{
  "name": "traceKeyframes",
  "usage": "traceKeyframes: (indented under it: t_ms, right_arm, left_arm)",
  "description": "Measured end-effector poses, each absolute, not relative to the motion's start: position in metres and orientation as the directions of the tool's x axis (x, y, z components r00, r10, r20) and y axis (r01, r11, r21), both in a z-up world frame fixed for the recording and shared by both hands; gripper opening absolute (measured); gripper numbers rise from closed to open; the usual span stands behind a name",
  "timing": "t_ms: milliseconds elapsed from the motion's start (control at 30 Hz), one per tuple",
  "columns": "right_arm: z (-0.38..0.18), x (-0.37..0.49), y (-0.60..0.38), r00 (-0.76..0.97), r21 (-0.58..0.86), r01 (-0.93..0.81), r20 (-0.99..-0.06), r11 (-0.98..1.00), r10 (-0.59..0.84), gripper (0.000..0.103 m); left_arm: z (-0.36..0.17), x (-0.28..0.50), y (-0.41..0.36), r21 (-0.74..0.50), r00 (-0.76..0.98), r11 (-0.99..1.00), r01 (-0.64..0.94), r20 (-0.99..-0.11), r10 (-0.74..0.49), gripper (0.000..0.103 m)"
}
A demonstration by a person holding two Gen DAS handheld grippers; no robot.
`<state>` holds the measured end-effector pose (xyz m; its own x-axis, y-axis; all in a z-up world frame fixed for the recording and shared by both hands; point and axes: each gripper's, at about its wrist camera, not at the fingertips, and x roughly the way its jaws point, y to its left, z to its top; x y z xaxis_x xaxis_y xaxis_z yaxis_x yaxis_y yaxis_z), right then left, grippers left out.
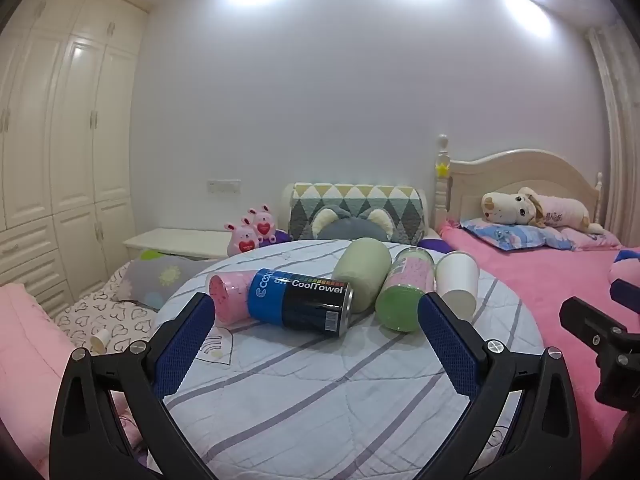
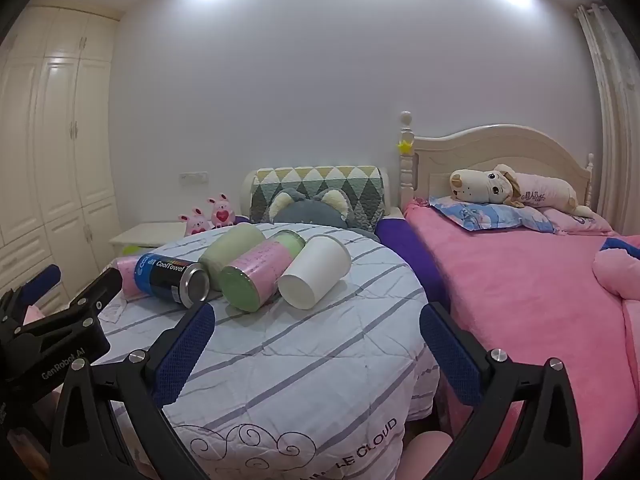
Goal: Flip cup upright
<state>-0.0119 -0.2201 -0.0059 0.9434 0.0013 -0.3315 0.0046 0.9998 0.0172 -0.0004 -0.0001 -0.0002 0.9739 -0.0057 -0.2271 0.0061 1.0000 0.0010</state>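
Cup [image 2: 314,273] on its side at frame centre, base facing you, mouth toward the headboard, your left gripper [image 1: 318,318] and right gripper [image 2: 318,328] both spread wide, holding nothing.

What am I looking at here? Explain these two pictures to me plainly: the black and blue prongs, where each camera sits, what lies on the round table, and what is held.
There is no robot arm. A person holds a two-finger gripper in each hand, and each one carries a wide-angle camera looking forward along its fingers. The black prongs with blue pads are those fingers.

One picture comes from the left gripper, the other from the right gripper. Each view also catches part of the other tool at its edge.

On the round table, covered in striped cloth, five containers lie on their sides in a row: a pink cup, a CoolTowel can, a pale green cup, a pink and green cup and a white paper cup.

Both grippers are open and hold nothing. No cup has been stood upright yet.
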Motion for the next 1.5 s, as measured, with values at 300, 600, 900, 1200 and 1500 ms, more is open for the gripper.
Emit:
traceKeyframes:
  t_ms: [300, 600, 900, 1200, 1500]
  right_arm:
    - [-0.005, -0.013, -0.218, 0.946, 0.025, 0.000, -0.324, 1.000, 0.008, 0.103]
    - [-0.002, -0.016, -0.215, 0.951, 0.015, -0.006, -0.310, 1.000, 0.010, 0.103]
    - [-0.001, -0.018, -0.215, 0.950, 0.022, -0.015, -0.310, 1.000, 0.021, 0.103]
    - [0.001, -0.021, -0.213, 0.951, 0.009, -0.025, -0.307, 1.000, 0.026, 0.103]
    - [0.000, -0.022, -0.211, 0.950, 0.008, -0.029, -0.310, 1.000, 0.030, 0.103]
  left_arm:
    - [0.001, 0.002, -0.002, -0.008, 0.977, 1.000, 0.017, -0.214, -0.018, 0.103]
    - [0.004, -0.006, -0.005, 0.012, 0.984, 1.000, 0.020, -0.179, -0.017, 0.103]
    - [0.006, -0.010, -0.006, 0.032, 0.985, 0.999, 0.022, -0.170, -0.016, 0.103]
    - [0.007, -0.013, -0.010, 0.037, 0.986, 0.999, 0.025, -0.166, -0.019, 0.103]
    - [0.008, -0.015, -0.010, 0.032, 0.985, 0.999, 0.027, -0.170, -0.021, 0.103]
